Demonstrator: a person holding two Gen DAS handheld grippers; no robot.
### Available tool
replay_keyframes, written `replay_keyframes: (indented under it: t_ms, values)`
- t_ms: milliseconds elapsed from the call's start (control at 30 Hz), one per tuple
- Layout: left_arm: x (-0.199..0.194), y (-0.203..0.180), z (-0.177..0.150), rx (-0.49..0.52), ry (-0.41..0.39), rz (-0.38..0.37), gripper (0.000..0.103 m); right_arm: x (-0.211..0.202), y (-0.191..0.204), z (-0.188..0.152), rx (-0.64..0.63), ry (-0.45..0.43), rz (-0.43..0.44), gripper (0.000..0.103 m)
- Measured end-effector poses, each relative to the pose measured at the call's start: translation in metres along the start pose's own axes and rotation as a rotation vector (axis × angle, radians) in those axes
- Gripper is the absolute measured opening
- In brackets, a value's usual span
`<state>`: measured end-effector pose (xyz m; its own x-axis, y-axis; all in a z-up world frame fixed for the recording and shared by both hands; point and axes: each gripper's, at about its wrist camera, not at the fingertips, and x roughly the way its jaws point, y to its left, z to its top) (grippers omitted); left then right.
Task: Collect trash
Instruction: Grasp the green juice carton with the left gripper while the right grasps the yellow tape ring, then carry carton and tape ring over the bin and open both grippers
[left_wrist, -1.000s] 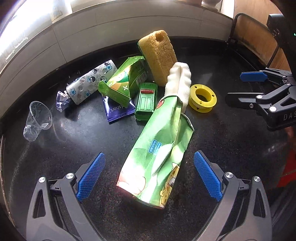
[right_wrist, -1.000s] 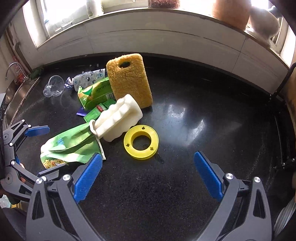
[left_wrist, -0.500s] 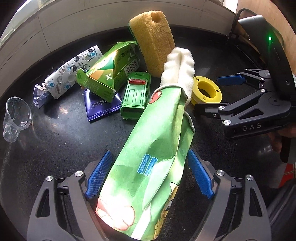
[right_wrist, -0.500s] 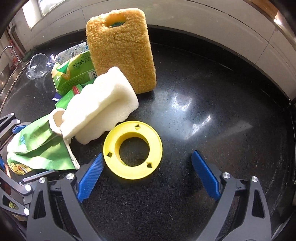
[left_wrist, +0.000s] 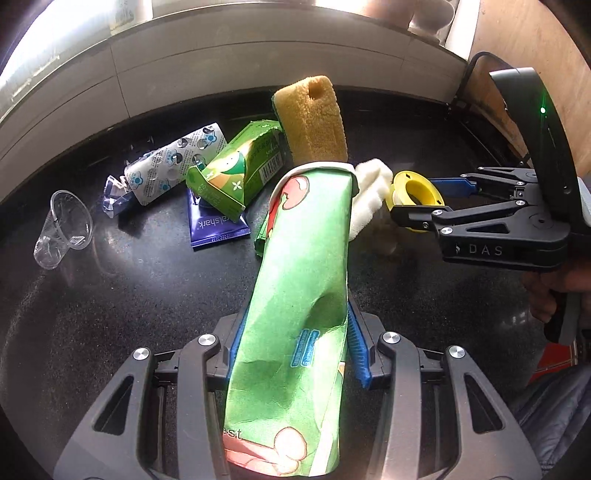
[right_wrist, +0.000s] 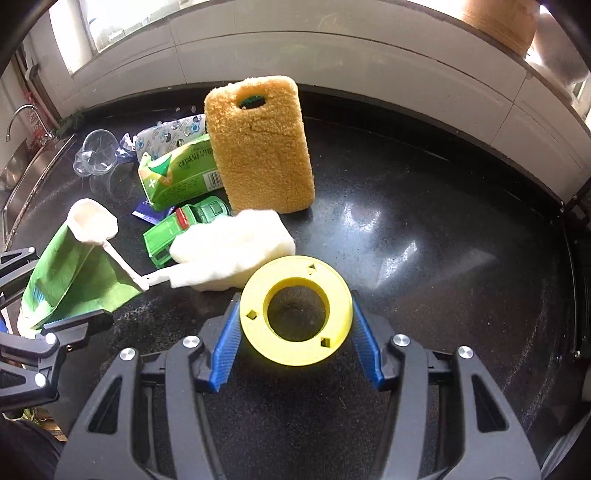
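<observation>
We see the left hand-held gripper (left_wrist: 293, 349) closing on the green paper bag (left_wrist: 303, 295) and the right hand-held gripper (right_wrist: 293, 341) closing around the yellow ring (right_wrist: 295, 319), seemingly both for lifting off the table (right_wrist: 424, 258)

The green paper bag (left_wrist: 299, 295) runs off the bottom edge of the left wrist view, so its lower end is cut away, and it hides most of the green toy truck (left_wrist: 263, 236), only a sliver peeking out at its left side. The white sponge (left_wrist: 369, 195) is half covered by that same bag. In the right wrist view the purple sachet (right_wrist: 146, 214) shows just a corner under the green carton (right_wrist: 177, 177), its print unreadable here. The blister pack (right_wrist: 170, 133) is partly behind the yellow sponge (right_wrist: 262, 147). The clear plastic cup (right_wrist: 94, 153) is small and hazy, its rim hard to trace.
</observation>
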<state>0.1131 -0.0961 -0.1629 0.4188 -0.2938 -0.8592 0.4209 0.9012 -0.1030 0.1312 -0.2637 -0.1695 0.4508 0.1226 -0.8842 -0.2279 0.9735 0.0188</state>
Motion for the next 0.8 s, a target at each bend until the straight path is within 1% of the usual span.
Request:
replay_keyframes:
  t_ms: [100, 200, 367, 533, 667, 800]
  values:
    - [-0.012, -0.001, -0.004, -0.011, -0.017, 0.012, 0.044, -0.017, 0.005, -0.004, -0.002, -0.017, -0.006, 0.055]
    - [-0.022, -0.001, -0.015, -0.015, -0.022, 0.028, 0.044, -0.027, 0.009, -0.009, -0.006, -0.029, -0.014, 0.055]
    - [-0.033, -0.015, -0.024, -0.022, -0.039, 0.054, 0.044, -0.044, 0.013, -0.014, -0.01, -0.053, -0.02, 0.055]
    - [-0.045, -0.006, -0.03, -0.059, -0.057, 0.081, 0.044, -0.062, 0.019, -0.017, -0.027, -0.072, -0.021, 0.055]
    - [-0.066, 0.007, -0.041, -0.117, -0.082, 0.123, 0.044, -0.076, 0.038, -0.012, -0.058, -0.092, 0.007, 0.055]
    - [-0.096, 0.032, -0.062, -0.22, -0.108, 0.193, 0.044, -0.091, 0.08, -0.003, -0.129, -0.122, 0.066, 0.055]
